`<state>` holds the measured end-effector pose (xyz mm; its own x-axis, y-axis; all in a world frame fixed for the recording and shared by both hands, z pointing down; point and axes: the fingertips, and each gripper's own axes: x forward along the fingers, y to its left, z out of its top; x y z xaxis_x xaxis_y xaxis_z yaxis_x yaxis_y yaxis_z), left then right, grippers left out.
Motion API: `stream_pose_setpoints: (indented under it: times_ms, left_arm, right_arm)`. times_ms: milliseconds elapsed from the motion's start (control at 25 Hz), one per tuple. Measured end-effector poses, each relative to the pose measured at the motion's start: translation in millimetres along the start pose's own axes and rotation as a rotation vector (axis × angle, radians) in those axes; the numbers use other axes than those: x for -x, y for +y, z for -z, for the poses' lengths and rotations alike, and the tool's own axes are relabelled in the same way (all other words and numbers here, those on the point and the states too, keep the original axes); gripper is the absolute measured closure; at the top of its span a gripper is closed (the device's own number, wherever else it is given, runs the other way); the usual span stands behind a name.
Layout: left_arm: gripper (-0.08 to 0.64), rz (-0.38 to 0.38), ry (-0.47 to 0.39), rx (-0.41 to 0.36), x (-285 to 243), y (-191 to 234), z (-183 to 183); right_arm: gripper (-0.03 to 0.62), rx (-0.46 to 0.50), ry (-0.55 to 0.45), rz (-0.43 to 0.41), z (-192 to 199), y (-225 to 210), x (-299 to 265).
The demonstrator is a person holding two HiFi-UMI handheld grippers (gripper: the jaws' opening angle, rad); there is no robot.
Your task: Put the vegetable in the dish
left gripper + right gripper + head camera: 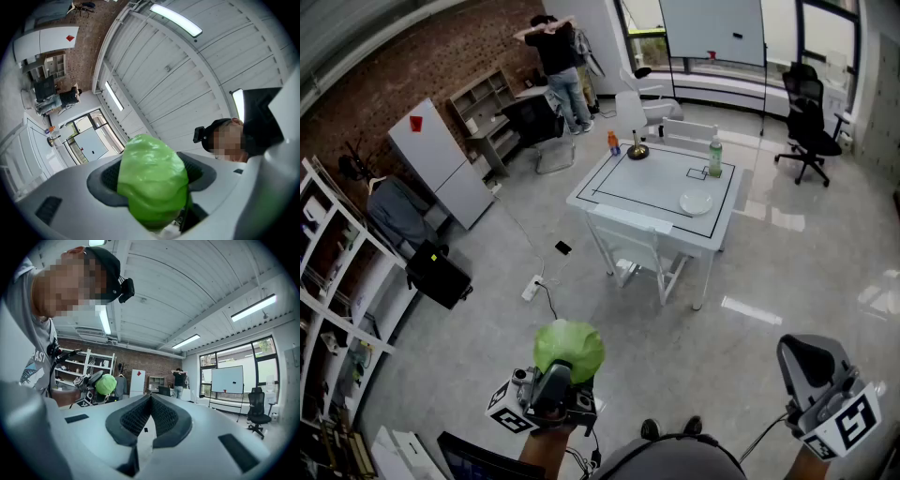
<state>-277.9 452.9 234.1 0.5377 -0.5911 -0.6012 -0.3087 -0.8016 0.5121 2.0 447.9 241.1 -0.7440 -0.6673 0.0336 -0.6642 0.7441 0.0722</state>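
A light green leafy vegetable (569,349) sits between the jaws of my left gripper (561,377), which is shut on it and held low at the near left, well short of the table. In the left gripper view the vegetable (152,185) fills the gap between the dark pads (105,180) and points up at the ceiling. My right gripper (812,367) hangs at the near right, shut and empty; its pads (136,418) meet in the right gripper view. The white dish (696,203) lies on the far white table (609,192), near its right front corner.
On the table stand a green bottle (715,155), an orange bottle (613,142) and a dark bowl (637,152). A white chair (633,242) stands before the table. A power strip (532,287) and cable lie on the floor. A person (558,56) stands at the back.
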Motion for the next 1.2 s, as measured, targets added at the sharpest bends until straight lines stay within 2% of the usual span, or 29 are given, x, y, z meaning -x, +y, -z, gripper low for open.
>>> stream_pose_setpoints:
  times_ms: [280, 480, 760, 1200]
  left_arm:
    - [0.235, 0.025, 0.005, 0.014, 10, 2, -12]
    - [0.236, 0.026, 0.023, 0.023, 5, 9, -6]
    - [0.236, 0.004, 0.015, 0.011, -29, 24, 15]
    - [0.236, -0.022, -0.013, -0.017, -88, 44, 64]
  right_arm:
    - [0.586, 0.01, 0.004, 0.024, 2, 13, -10]
    - [0.586, 0.004, 0.004, 0.036, 3, 7, -11]
    - [0.583, -0.044, -0.033, 0.017, 5, -40, -9]
    - [0.583, -0.023, -0.036, -0.053, 9, -119, -12]
